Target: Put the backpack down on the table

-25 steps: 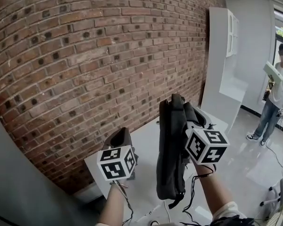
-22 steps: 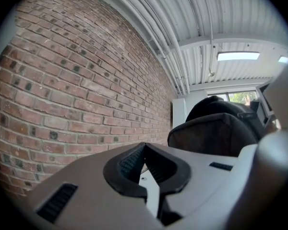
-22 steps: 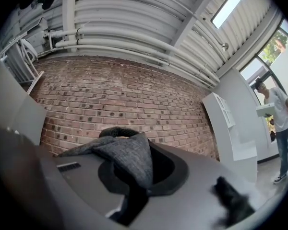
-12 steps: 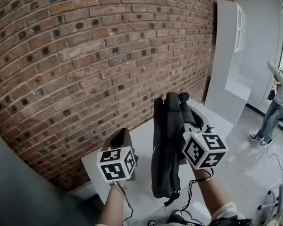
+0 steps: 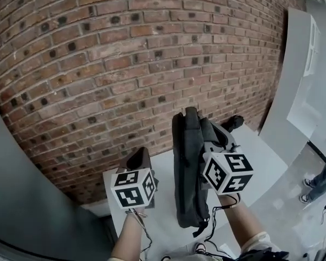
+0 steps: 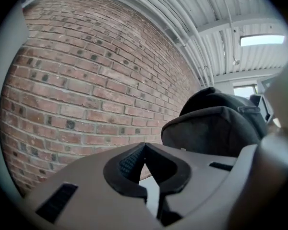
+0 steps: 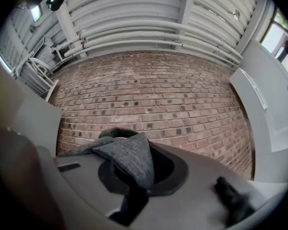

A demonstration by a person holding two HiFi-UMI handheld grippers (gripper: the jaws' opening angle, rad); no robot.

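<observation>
A brick wall (image 5: 125, 64) fills the space ahead of both claws and rises well above them. A grey panel (image 5: 22, 200) stands off to the left of the left claw, and a tall white board (image 5: 301, 80) stands to the right of the right claw, near the far corner of the table. Above the claws runs a ribbed ceiling with pipes (image 7: 149, 28).

Below both claws lies the white table (image 5: 263, 154), its far edge against the wall.

The dark backpack (image 5: 187, 173) hangs upright over the table between the two claws, just left of the right claw's marker cube (image 5: 227, 172). From the left claw it shows as a dark bulk close on the right. Its lower end, with a loose strap end, hangs low over the table; whether it touches the surface cannot be told.

The right claw (image 7: 134, 176) is closed on a grey woven strap (image 7: 129, 159) of the backpack, which drapes over its jaws and carries the bag.

The left claw (image 6: 146, 169) is level, just left of the backpack and apart from it, its jaws pressed together at the tips with nothing between them. Its marker cube (image 5: 133, 187) sits nearest the person.

Right of the right claw, on the floor, a person's leg and shoe (image 5: 320, 175) show. Thin cables (image 5: 220, 222) trail below the right wrist.
</observation>
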